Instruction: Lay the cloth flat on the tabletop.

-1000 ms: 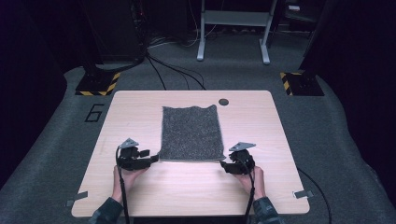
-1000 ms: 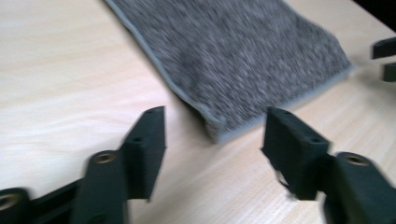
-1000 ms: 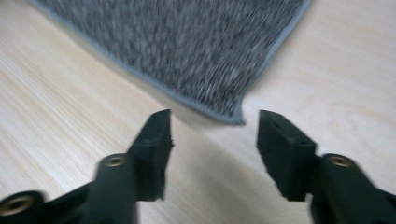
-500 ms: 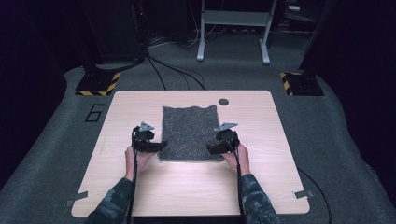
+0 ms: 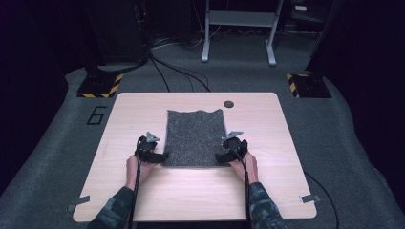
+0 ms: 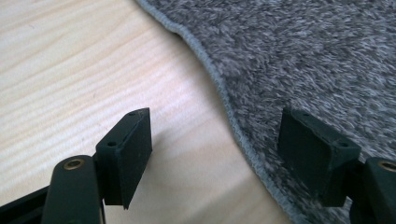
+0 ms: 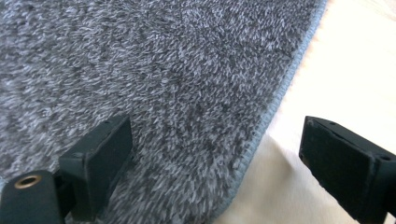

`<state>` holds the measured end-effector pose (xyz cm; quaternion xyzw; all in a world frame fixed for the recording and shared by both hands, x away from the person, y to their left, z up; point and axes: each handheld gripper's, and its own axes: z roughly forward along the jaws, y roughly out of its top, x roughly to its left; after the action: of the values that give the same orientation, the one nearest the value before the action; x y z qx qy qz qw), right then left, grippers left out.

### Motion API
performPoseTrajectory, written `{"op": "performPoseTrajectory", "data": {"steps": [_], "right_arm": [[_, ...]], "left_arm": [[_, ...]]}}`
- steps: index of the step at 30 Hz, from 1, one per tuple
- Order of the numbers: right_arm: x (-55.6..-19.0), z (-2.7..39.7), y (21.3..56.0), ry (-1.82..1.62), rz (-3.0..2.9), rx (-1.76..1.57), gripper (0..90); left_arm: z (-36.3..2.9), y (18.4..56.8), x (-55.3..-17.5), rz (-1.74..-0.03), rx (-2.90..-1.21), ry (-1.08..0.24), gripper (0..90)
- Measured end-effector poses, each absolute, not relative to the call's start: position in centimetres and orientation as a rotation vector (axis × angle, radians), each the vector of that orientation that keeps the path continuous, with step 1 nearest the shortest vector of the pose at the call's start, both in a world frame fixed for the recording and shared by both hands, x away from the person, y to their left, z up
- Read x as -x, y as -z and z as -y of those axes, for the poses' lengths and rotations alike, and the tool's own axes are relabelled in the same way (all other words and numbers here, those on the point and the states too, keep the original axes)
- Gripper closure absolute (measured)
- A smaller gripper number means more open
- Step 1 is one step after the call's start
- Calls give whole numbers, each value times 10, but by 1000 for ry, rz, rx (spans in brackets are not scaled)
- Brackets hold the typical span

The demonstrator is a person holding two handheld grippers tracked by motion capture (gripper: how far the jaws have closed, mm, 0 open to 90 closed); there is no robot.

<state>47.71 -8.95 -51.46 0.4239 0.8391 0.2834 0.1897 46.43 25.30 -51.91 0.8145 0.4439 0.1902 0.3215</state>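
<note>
Grey rectangular pile towel (image 5: 195, 137) lies flat on the pale wooden desk (image 5: 143, 200), roughly centred side to side, long axis running away from the person. Stitched hem visible along both long edges; far edge slightly wavy in the high view.

Left gripper (image 5: 158, 156) sits at the near-left corner of the towel. In the left gripper view (image 6: 215, 140) the jaws straddle the hem: one pad over bare wood, the other over the pile. Wide gap between them, nothing pinched; the jaws have just been opening. The hem curves between the pads without being lifted.

Right gripper (image 5: 223, 157) sits at the near-right corner, mirroring the left. In the right gripper view (image 7: 215, 158) one pad is over the pile, the other over the bare wood, hem running between. Jaws have just been opening and stand wide apart, gripping nothing. Whether the pad over the pile touches it: cannot tell.

A hand holds each gripper from the near edge of the desk; camouflage-pattern sleeves enter from the bottom of the high view.

Small dark round disc (image 5: 229, 104) is set in the desk just beyond the towel's far-right corner, apart from it. Grey carpet floor (image 5: 57, 143) surrounds the desk, marked with a "6" (image 5: 97, 116) at left.
</note>
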Motion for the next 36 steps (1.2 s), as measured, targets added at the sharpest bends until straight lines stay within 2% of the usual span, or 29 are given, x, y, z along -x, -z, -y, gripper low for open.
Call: {"op": "performPoseTrajectory", "data": {"steps": [6,24,36], "right_arm": [[-460,96,516,-811,-2352,-1183,89],[-408,101,522,-883,-2343,-1206,67],[-382,110,524,-908,-2327,-1229,67]], "left_arm": [[-253,518,-450,-1139,-2166,-470,259],[-258,523,-388,-1109,-2134,-495,253],[-254,525,-376,-1095,-2128,-490,244]]}}
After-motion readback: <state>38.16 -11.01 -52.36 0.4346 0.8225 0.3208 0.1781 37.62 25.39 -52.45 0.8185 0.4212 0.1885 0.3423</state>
